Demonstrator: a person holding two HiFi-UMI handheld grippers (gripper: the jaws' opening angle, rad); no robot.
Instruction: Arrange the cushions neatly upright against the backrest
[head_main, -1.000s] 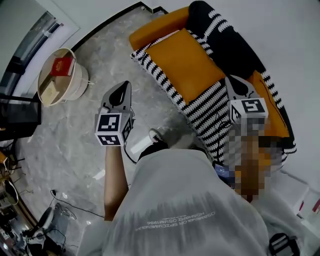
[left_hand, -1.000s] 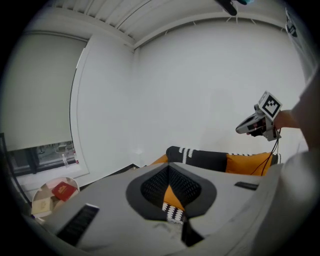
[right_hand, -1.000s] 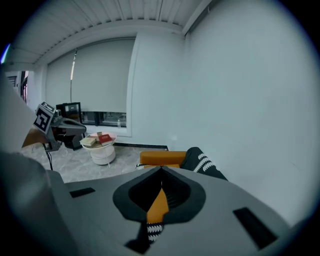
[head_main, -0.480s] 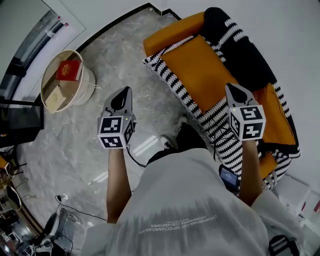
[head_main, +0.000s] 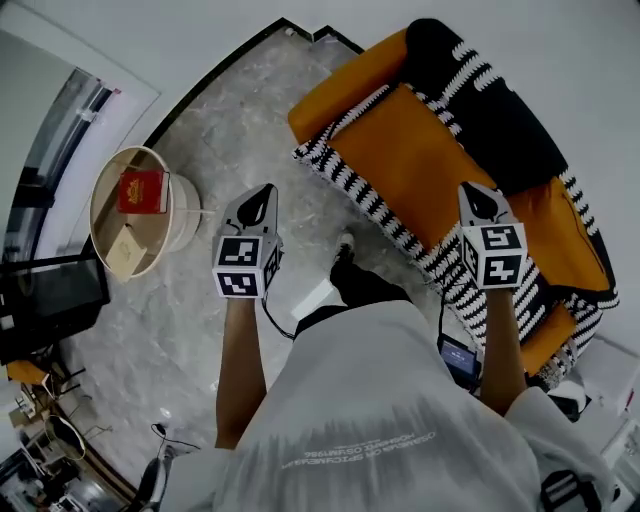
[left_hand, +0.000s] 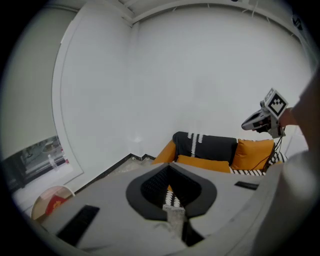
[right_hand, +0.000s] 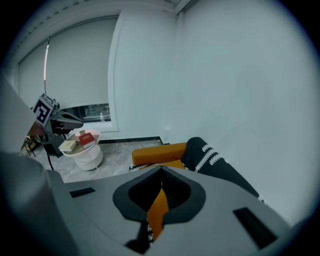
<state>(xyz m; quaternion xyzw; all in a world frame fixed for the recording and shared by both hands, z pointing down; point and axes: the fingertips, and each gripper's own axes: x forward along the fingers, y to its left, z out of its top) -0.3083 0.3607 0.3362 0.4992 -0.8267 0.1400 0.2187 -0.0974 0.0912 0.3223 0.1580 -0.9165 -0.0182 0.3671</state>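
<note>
Cushions stand upright at the back of the sofa (head_main: 350, 75), beyond the right claw (head_main: 478, 196): a black cushion (head_main: 495, 105) with white zigzags and a plain orange cushion (head_main: 565, 235). A striped knit throw (head_main: 385, 220) lies under that claw. The left claw (head_main: 258, 197) is over the marble floor (head_main: 200, 150). Both claws are closed and empty.

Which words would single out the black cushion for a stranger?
Find the orange sofa with striped edging. Propped at its back, beside the far armrest, is the black cushion. Only it is black with white stripes; the neighbouring cushion is orange.
</note>
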